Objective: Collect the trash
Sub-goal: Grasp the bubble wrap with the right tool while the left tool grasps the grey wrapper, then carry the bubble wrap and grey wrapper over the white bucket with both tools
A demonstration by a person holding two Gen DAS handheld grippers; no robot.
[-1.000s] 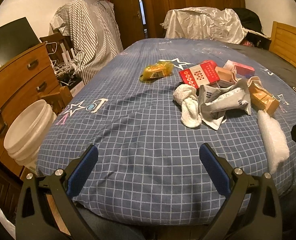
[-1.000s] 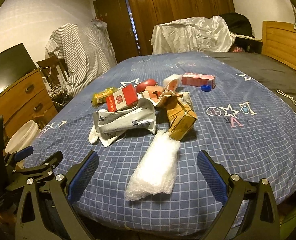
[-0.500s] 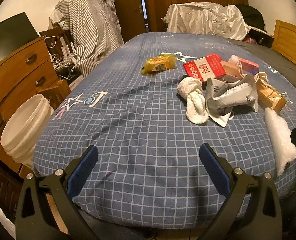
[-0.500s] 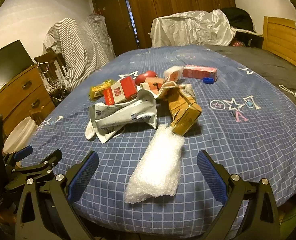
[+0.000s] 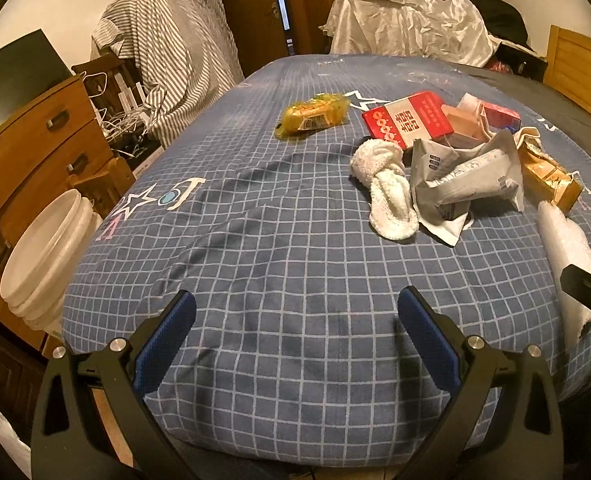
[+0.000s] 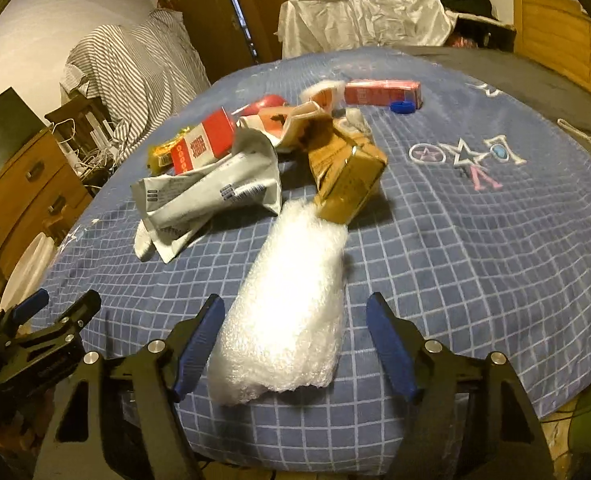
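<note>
bubble wrap (image 6: 291, 304), white, loosely rolled

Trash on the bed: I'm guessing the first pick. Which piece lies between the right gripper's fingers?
The white bubble wrap roll, nearest the bed's edge, between the right gripper's closing jaws, not yet pinched; everything else lies farther back.

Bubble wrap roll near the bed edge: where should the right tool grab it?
Take the bubble wrap at its near end, coming from the bed edge, pads on its long sides. It lies lengthwise between the right tool's closing jaws, untouched yet.
</note>
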